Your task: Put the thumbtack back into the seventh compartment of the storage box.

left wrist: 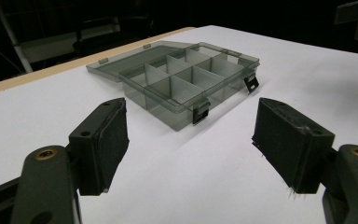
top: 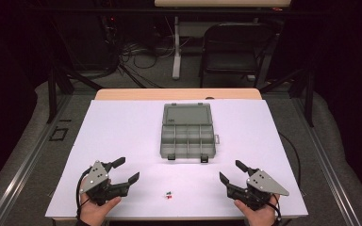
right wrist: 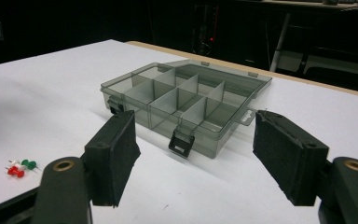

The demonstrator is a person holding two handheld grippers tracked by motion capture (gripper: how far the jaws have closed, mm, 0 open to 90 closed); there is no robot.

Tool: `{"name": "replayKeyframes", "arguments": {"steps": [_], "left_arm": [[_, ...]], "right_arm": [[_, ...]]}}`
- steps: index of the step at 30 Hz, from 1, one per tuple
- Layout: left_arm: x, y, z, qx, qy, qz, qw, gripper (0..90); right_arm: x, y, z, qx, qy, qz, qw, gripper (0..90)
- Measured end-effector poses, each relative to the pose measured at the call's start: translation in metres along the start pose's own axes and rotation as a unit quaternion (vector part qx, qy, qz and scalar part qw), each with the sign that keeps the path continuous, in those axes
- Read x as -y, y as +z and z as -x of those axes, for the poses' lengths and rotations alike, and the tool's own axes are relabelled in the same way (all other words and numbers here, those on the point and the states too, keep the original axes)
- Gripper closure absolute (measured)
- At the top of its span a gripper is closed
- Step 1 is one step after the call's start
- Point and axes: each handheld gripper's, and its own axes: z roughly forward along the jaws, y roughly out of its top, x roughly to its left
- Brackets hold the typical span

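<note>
Though tiny and blurred, pushpins [top: 168, 194] between left gripper [top: 125, 175] and right gripper [top: 230, 172].

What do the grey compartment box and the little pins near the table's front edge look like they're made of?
Grey see-through compartment box: likely smoky translucent hard plastic, glossy, since its dividers show through the walls; its black latches look opaque plastic. Small red, green and white push pins: heads appear glossy plastic; their points are too small to judge.

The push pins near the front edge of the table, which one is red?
The red push pin is the one lying nearest the camera in the right gripper view, just in front of the white push pin and the green push pin.
</note>
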Motion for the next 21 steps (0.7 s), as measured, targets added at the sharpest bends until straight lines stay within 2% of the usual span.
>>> {"name": "replayKeyframes", "arguments": {"steps": [7,8,13,21], "left_arm": [[0.000,0.001,0.001,0.001,0.002,-0.003,1.0000,26.0],[0.000,0.001,0.001,0.001,0.002,-0.003,1.0000,26.0],[0.000,0.002,0.002,0.000,0.002,-0.005,1.0000,25.9],[0.000,0.003,0.004,0.005,0.007,-0.007,0.9999,26.0]], "right_arm": [[-0.002,0.004,-0.008,-0.018,-0.008,-0.010,0.9998,30.3],[-0.005,0.007,-0.012,-0.027,-0.016,-0.020,0.9993,30.3],[-0.008,0.013,-0.022,-0.044,-0.035,-0.030,0.9980,31.0],[-0.013,0.032,-0.040,-0.088,-0.053,-0.067,0.9925,33.1]]}}
